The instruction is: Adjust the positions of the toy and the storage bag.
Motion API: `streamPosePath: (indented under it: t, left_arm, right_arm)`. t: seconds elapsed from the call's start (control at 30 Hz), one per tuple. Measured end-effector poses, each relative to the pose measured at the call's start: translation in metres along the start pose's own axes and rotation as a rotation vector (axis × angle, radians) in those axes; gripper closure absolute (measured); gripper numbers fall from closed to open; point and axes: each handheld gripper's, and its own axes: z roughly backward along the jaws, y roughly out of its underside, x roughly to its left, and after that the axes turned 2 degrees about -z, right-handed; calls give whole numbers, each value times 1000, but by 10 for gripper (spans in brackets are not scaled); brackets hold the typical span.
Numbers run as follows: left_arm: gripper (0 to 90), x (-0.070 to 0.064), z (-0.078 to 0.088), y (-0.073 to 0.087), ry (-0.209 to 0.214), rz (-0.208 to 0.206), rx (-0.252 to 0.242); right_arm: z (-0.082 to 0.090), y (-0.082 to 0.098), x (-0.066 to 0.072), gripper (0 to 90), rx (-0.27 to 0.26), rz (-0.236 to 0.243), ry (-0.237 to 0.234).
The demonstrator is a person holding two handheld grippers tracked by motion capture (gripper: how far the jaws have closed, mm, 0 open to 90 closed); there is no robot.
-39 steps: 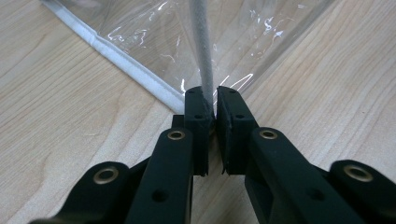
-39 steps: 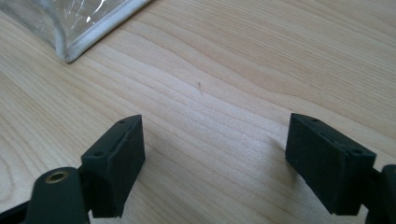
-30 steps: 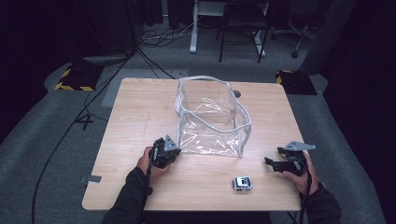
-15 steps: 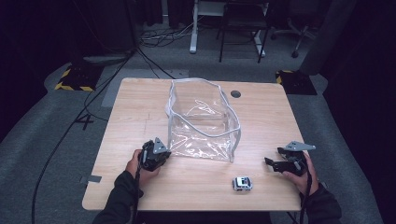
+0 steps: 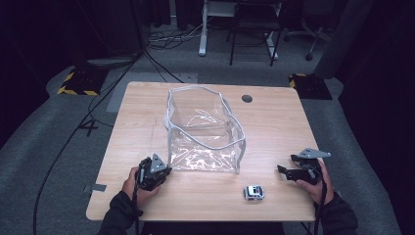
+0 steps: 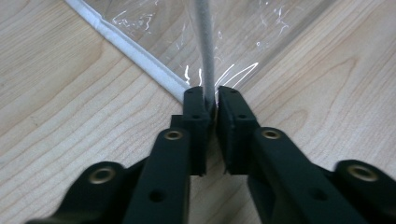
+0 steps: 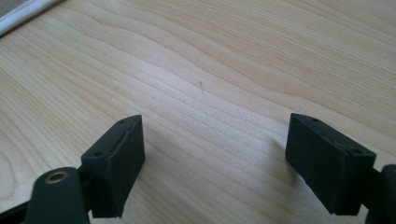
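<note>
1. The left claw (image 6: pixel 210 100) is pinched narrow on the grey piped edge of a clear plastic bag (image 6: pixel 204 51), its jaws clamped on the seam at the bag's near left bottom corner.
2. In the high view the left claw (image 5: pixel 165 172) sits at that corner, held by the person's left hand (image 5: pixel 139 182) near the desk's front left.
3. The clear plastic bag (image 5: pixel 205 132) stands open-topped on the middle of the desk (image 5: pixel 274 127), its white-grey trim running round the rim and edges.
4. The right claw (image 7: pixel 212 158) is spread wide over bare wood, gripping nothing.
5. In the high view the right claw (image 5: pixel 283 170) is at the desk's front right, held by the right hand (image 5: pixel 313 181), well apart from the bag.
6. A small toy car (image 5: pixel 254 192) rests on the desk near the front edge, between the bag and the right claw.
</note>
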Motion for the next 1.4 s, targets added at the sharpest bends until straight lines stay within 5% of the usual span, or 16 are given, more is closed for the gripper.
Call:
streamPosePath:
  t: [0.17,0.23,0.3,0.4,0.63,1.4]
  left_arm:
    - [625,4,-2,-1,16,38,2]
    - [488,2,-5,-4,6,63,10]
    - [473,3,-6,-5,14,65,10]
    - [310,0,-14,-10,-20,99,7]
    - [190,0,-28,-22,1,126,12]
    - [215,15,-79,-73,108,46,1]
  right_arm:
    - [0,0,0,200,0,0,0]
    - [0,0,0,200,-1,1,0]
    - [0,0,0,200,0,1,0]
    - [0,0,0,200,0,0,0]
    - [0,0,0,199,0,1,-1]
    - [0,0,0,198,1,-2,-2]
